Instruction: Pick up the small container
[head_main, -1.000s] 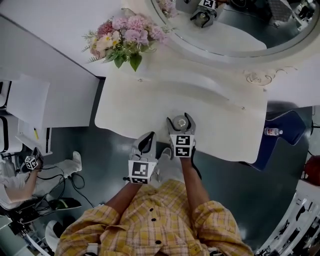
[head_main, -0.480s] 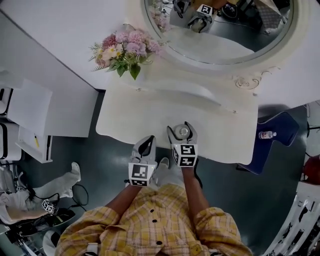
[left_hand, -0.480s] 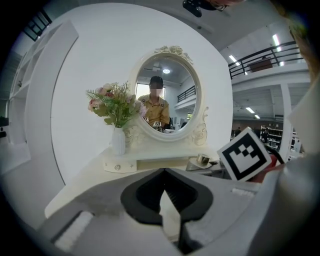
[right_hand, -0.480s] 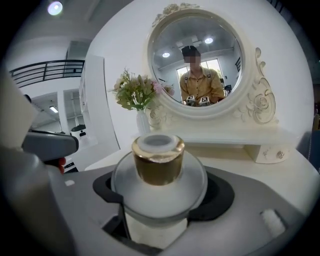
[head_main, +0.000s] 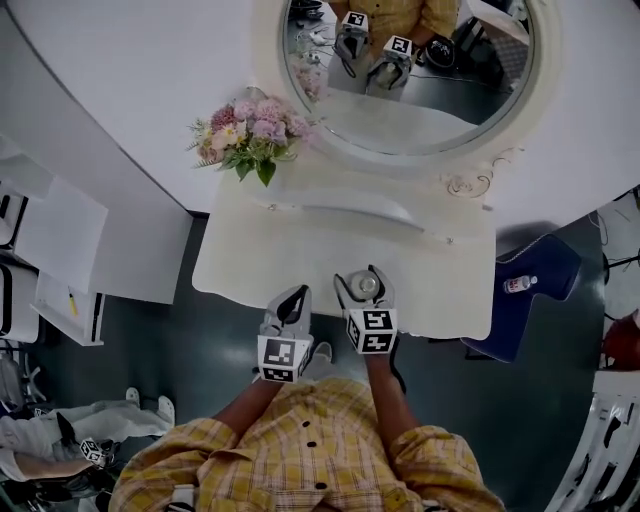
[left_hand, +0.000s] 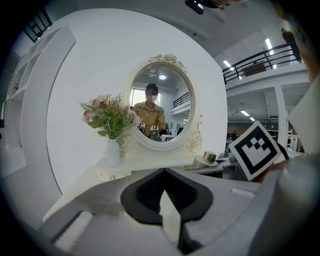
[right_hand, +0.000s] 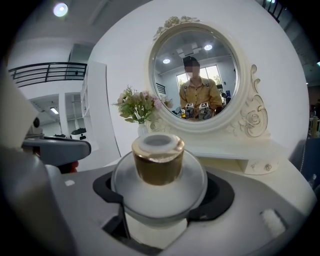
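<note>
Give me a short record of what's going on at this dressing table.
right claw: shut on the small round frosted-glass jar with a gold cap
left claw: shut, empty, at the table's near edge
surface: white dressing table
behind: oval white-framed mirror; pink flower bouquet

Small container (right_hand: 160, 196): frosted translucent body, glass-like. Cap (right_hand: 158, 165): glossy gold metallic. Desk (head_main: 255, 250): smooth matt cream. Mirror frame (right_hand: 248, 119): cream, carved relief.

Right gripper (head_main: 360, 282) jaws clasp small container (head_main: 367, 287) at near edge of vanity table (head_main: 270, 250). Left gripper (head_main: 295, 293) just beside, jaws together. Flower bouquet (head_main: 250, 135) near oval mirror (head_main: 410, 100).
</note>
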